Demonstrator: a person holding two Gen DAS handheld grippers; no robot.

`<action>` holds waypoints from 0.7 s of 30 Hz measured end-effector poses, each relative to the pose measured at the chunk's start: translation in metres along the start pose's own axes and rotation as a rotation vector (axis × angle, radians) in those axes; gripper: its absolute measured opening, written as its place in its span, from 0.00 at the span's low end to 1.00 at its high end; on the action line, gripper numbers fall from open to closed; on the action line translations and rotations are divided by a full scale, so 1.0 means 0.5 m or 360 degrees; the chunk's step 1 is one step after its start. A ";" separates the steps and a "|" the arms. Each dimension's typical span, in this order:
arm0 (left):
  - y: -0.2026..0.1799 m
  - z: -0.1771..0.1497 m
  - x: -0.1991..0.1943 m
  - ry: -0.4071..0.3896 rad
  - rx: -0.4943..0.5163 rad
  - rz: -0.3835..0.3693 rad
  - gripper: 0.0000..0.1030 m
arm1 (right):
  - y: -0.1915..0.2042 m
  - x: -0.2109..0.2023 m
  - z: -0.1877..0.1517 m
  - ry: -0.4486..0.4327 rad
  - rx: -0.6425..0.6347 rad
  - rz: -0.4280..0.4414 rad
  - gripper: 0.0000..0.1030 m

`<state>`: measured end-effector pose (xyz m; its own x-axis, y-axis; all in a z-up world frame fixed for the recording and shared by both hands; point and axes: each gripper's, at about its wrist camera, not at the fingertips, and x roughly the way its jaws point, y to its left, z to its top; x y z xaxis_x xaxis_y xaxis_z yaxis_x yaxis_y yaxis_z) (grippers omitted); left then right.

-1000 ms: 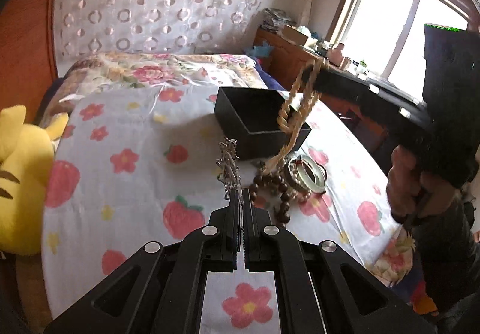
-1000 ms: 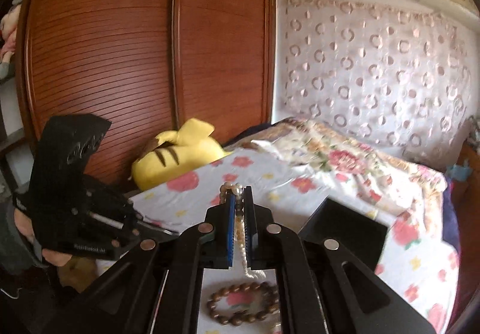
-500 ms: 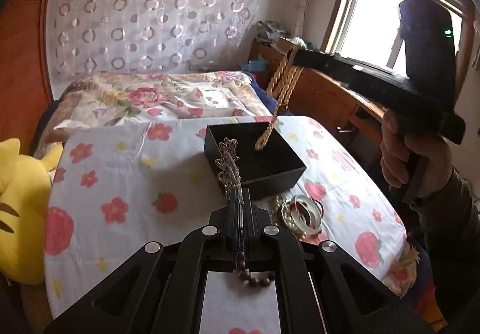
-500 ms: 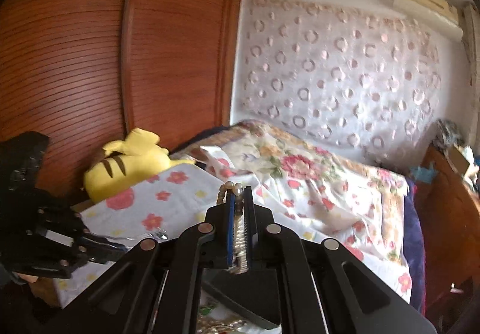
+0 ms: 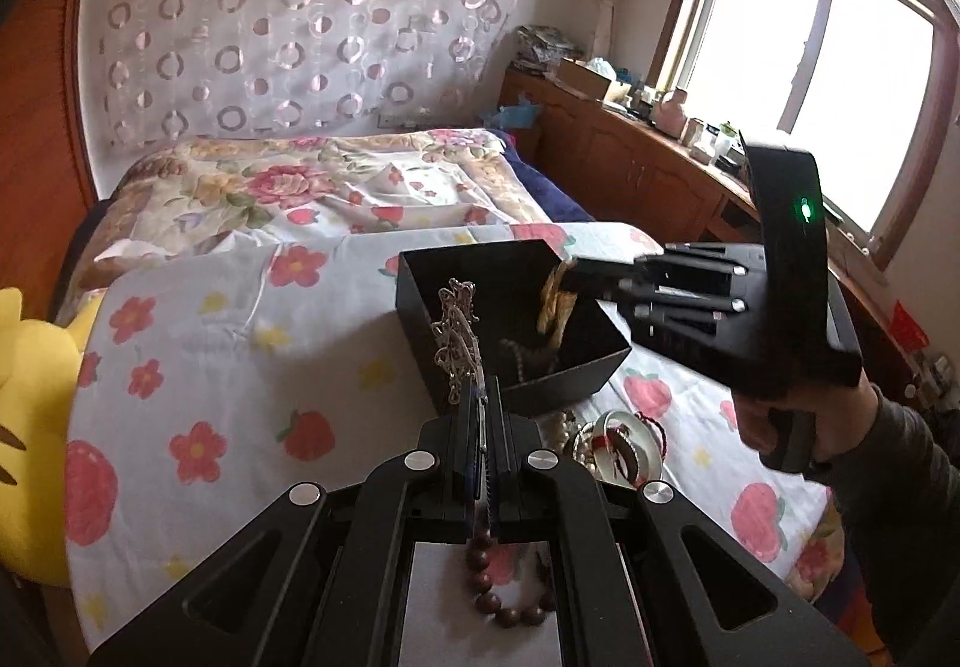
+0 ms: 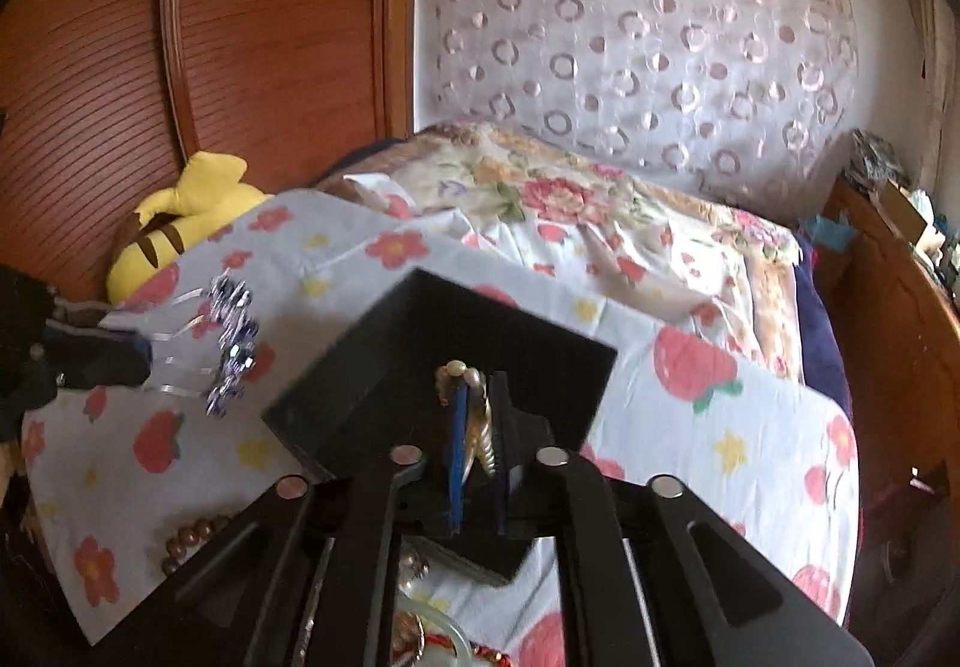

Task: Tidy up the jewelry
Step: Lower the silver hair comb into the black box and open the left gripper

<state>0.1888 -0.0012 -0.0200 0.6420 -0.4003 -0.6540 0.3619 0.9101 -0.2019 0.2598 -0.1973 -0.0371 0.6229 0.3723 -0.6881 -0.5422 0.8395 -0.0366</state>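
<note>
Jewelry is being gathered into an open black rectangular box [image 5: 528,319] that sits on a strawberry-and-flower printed white cloth [image 5: 240,343]. Directly over the box, the right gripper [image 6: 479,397] has a twisted gold-coloured rope necklace [image 6: 480,427] between its jaws, and those jaws have just been opening; the pads now stand apart and the rope hangs loose between them, its lower end already down inside the box. Just in front of the box's near wall, the left gripper [image 5: 479,397] is clenched on a silver rhinestone hair comb [image 5: 457,331], which stands up from its tips. Nearer than the box lie a brown wooden bead bracelet [image 5: 510,601] and a small heap of bangles [image 5: 618,445], not yet put away.

The step in hand looks like dropping the rope into the box. Next, the right gripper probably needs to spread a little wider and lift away so the rope slips free, without snagging on a pad; then the comb can be carried over the box rim and let go.
</note>
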 end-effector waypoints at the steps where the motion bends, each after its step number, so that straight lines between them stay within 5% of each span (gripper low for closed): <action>1: -0.004 0.004 0.007 0.0002 0.0006 0.0000 0.01 | -0.002 -0.002 -0.006 0.0004 0.0007 0.0009 0.38; 2: -0.008 0.008 0.013 0.0004 0.0012 -0.0002 0.01 | -0.004 -0.006 -0.012 -0.0004 0.0015 0.0007 0.48; 21: -0.029 0.071 0.151 0.0083 0.0040 0.0077 0.02 | -0.049 -0.126 -0.084 -0.0152 0.0117 0.0057 0.48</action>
<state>0.2559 -0.0483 -0.0405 0.6233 -0.3492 -0.6997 0.3485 0.9250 -0.1513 0.2101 -0.2578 -0.0232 0.6566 0.4358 -0.6156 -0.5244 0.8504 0.0428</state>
